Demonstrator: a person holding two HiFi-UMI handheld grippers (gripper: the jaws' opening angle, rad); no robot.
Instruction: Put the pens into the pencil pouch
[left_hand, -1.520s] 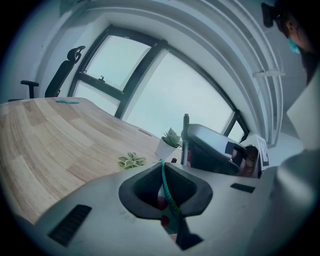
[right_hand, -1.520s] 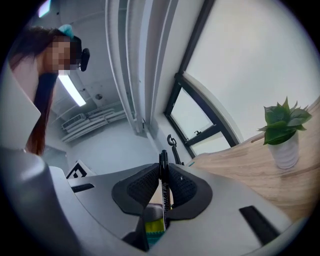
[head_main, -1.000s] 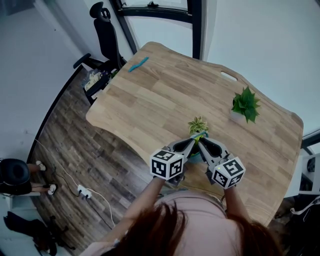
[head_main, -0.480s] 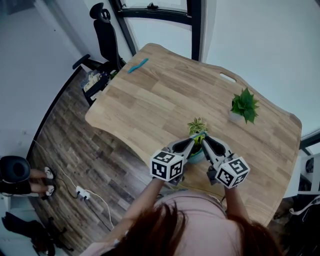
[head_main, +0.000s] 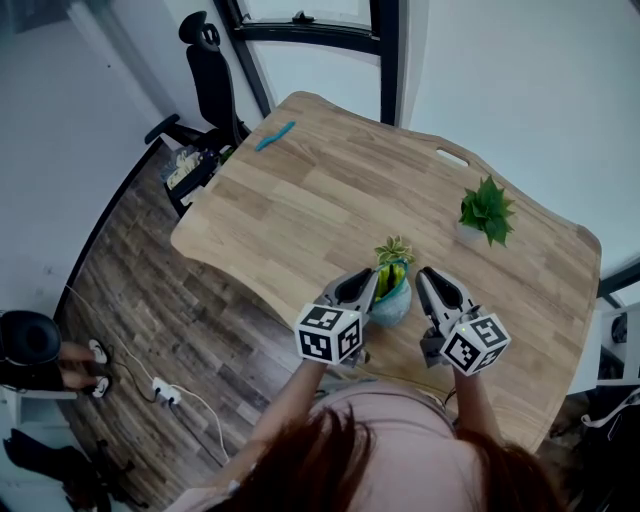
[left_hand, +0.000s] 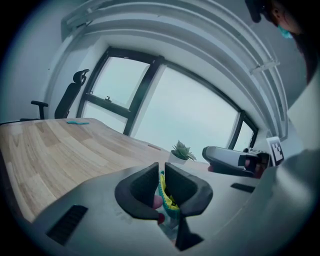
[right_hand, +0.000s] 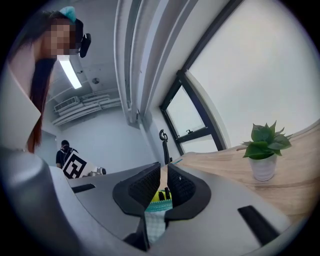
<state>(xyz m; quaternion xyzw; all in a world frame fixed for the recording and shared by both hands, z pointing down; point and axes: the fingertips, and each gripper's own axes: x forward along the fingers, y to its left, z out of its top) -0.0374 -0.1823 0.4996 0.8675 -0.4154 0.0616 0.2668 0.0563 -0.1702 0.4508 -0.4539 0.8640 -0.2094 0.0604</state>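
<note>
Your left tool (head_main: 366, 288) is clenched on one rim of the pencil pouch (head_main: 392, 302). Your right tool (head_main: 426, 280), whose jaws have just been closing, grasps the opposite rim. The pouch is held between them over the near part of the surface (head_main: 300, 200) (dark pen tips (right_hand: 161, 195) and something yellow show in its open mouth). Just beyond stands a small pale-leaved plant (head_main: 395, 248). Farther right is a green plant in a white pot (head_main: 487, 212). A teal object (head_main: 275, 131) lies at the far corner, near an office chair (head_main: 208, 70).
</note>
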